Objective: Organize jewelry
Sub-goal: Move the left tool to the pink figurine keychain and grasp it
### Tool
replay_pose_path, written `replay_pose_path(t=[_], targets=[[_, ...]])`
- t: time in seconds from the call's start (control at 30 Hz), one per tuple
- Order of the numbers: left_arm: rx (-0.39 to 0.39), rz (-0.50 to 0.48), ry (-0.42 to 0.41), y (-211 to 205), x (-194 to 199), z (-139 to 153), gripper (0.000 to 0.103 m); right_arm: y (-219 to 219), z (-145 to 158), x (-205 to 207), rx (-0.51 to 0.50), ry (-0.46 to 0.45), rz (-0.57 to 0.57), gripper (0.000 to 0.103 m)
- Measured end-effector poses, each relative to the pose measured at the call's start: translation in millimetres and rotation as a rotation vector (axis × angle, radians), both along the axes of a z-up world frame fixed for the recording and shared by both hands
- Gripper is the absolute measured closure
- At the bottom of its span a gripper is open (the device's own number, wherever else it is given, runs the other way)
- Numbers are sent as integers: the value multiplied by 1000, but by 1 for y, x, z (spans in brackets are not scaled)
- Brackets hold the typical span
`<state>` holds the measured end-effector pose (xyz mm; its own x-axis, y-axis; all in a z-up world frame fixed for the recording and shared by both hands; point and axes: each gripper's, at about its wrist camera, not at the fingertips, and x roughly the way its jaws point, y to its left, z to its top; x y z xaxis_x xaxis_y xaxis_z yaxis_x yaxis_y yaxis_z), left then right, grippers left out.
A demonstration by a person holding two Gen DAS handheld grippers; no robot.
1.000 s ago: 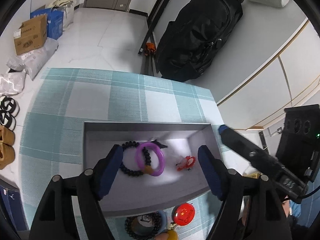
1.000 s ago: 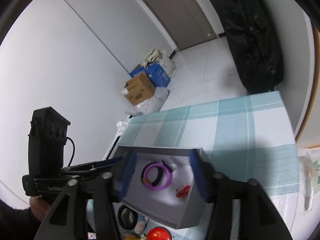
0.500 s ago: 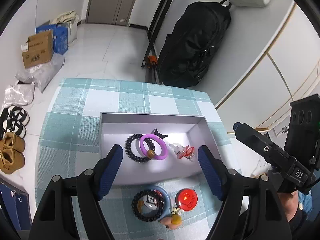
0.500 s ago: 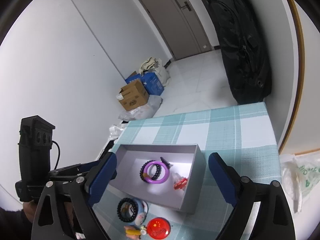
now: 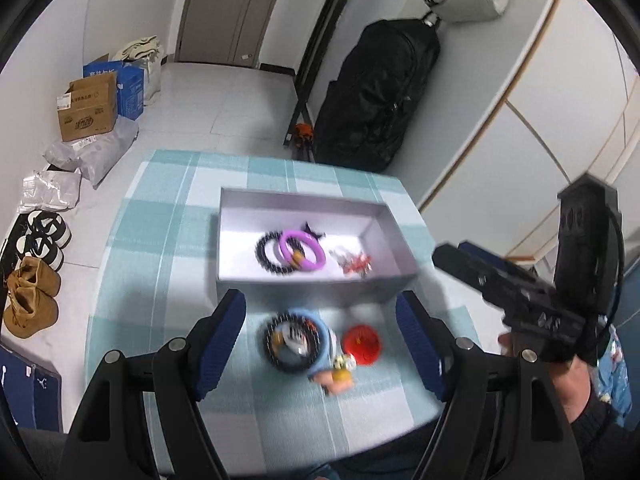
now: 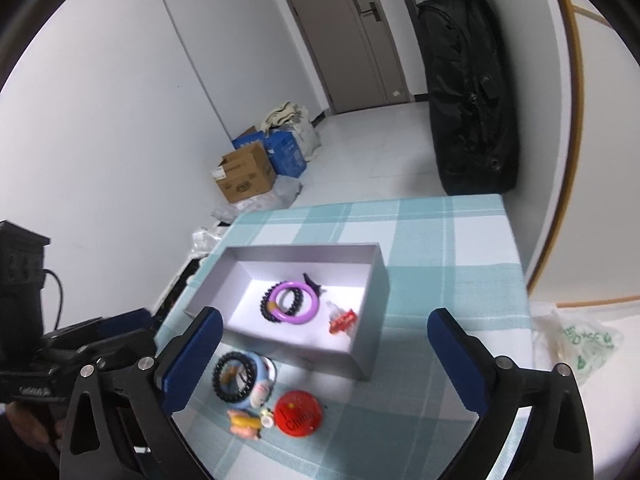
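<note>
Here both pairs of fingers are spread wide and grasp nothing. Between the left gripper's [image 5: 320, 338] fingers lie a bead bracelet [image 5: 290, 344] on a blue ring and a red badge [image 5: 363, 345], both on the desk [image 5: 160, 240]. Just beyond the fingertips sits the gray box [image 5: 316, 290], holding a purple bangle [image 5: 302, 250]. The right gripper [image 6: 322, 356] hovers over the same items.

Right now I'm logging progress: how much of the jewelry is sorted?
Done: a purple bangle, a black bead bracelet and a red charm lie in the grey box. In hand: nothing; left gripper and right gripper are open. Left: blue ring, red badge, small charm on the cloth.
</note>
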<state>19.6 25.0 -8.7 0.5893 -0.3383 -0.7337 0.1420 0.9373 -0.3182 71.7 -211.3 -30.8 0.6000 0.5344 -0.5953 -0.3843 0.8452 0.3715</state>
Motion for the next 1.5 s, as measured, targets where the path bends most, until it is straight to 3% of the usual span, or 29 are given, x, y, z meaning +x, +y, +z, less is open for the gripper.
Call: replay_pose_path(t=[0.33, 0.53, 0.63, 0.8, 0.9, 1.0, 1.17, 1.23, 1.37, 1.5], targets=[[0, -77, 162, -25, -12, -38, 29, -6, -7, -15, -34, 59, -6, 0], [90, -75, 229, -36, -11, -60, 29, -9, -10, -19, -46, 77, -14, 0], [88, -62, 260, -33, -8, -68, 29, -13, -13, -19, -46, 97, -25, 0], [66, -40, 270, -29, -2, -72, 29, -17, -16, -19, -43, 118, -37, 0], [91, -52, 252, -37, -3, -70, 30, -18, -15, -20, -42, 116, -39, 0], [125, -66, 255, -43, -3, -72, 49, -20, -14, -20, -44, 116, -42, 0], [166, -87, 245, -51, -9, -73, 59, -24, -14, -22, -40, 119, -50, 0], [180, -93, 245, -53, -10, -73, 74, -26, -15, -22, -38, 121, -53, 0], [188, -90, 252, -48, -7, -73, 84, -27, -15, -22, -36, 127, -57, 0], [184, -98, 258, -49, -8, -71, 85, -25, -16, -23, -45, 128, -52, 0]])
